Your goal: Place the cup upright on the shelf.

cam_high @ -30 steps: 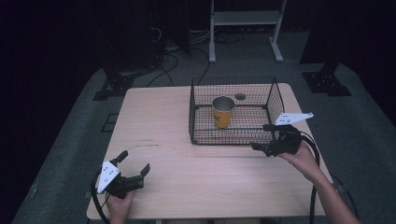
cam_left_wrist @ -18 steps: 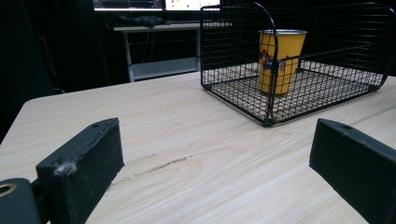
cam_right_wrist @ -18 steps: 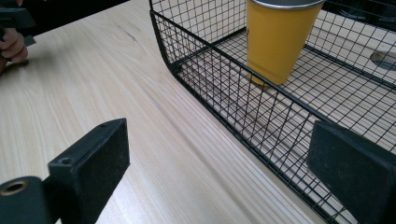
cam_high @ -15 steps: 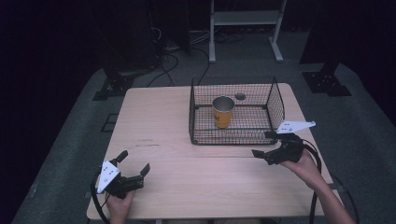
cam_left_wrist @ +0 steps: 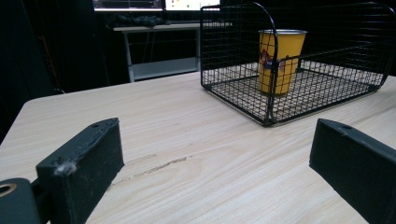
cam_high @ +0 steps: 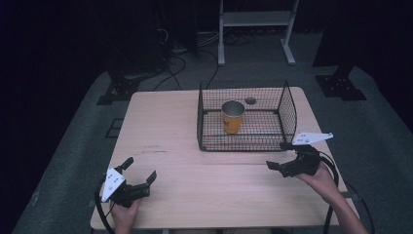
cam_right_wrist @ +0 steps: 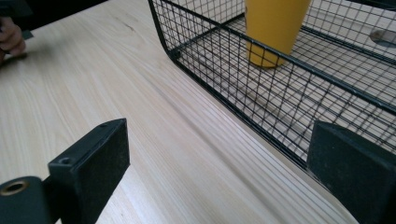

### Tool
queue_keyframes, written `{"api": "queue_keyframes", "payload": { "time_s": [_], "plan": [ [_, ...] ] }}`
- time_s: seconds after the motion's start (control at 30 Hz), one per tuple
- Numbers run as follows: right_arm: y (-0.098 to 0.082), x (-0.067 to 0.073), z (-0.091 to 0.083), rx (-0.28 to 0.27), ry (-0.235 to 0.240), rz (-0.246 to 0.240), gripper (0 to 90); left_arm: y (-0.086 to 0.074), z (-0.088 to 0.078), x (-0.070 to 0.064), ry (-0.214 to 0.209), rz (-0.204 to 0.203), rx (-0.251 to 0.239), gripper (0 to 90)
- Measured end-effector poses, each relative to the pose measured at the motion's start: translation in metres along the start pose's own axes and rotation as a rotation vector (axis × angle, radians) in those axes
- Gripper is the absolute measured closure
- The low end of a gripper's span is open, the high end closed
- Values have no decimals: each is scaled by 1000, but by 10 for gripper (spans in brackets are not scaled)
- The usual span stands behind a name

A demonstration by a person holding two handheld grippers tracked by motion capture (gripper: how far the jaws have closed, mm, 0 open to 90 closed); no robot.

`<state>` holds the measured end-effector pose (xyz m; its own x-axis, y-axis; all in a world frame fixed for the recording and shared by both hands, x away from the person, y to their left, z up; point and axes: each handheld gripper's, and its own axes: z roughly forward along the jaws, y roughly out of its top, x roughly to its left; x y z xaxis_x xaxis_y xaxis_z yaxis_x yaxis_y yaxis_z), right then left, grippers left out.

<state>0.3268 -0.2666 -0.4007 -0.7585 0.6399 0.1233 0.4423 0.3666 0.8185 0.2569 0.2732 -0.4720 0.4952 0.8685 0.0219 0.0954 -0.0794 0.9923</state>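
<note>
A black wire basket (cam_high: 242,147) stands on the far right part of the wooden table (cam_high: 160,126). Inside it a yellow metal cup (cam_high: 233,117) stands upright, with a small dark object (cam_high: 250,101) behind it. My right gripper (cam_high: 276,156) is open and empty, just in front of the basket's right front corner. My left gripper (cam_high: 140,169) is open and empty near the front left edge. The left gripper view has the cup (cam_left_wrist: 280,56) in the basket (cam_left_wrist: 268,107) beyond its jaws (cam_left_wrist: 215,140). In the right gripper view, the basket wall (cam_right_wrist: 224,79) and cup (cam_right_wrist: 275,28) are close ahead of the gripper (cam_right_wrist: 219,140).
Bare tabletop lies between the two grippers. Behind the table, on the dark floor, are a white metal stand (cam_high: 255,19), cables and black stand feet (cam_high: 341,85). The other hand (cam_right_wrist: 11,39) sits at the top left of the right gripper view.
My right gripper has drawn back from the basket's front right corner toward the table's front edge, staying open. The left gripper has not moved.
</note>
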Motion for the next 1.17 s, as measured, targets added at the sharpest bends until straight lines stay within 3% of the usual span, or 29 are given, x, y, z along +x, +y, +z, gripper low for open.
{"api": "queue_keyframes", "payload": {
  "time_s": [0.67,1.17],
  "plan": [
    [-23,5,-7,-7,4,36,52,0,0,0,3,-1,0,22],
    [-45,18,-15,-33,-9,42,51,0,1,0,18,-6,4,22]
  ]
}}
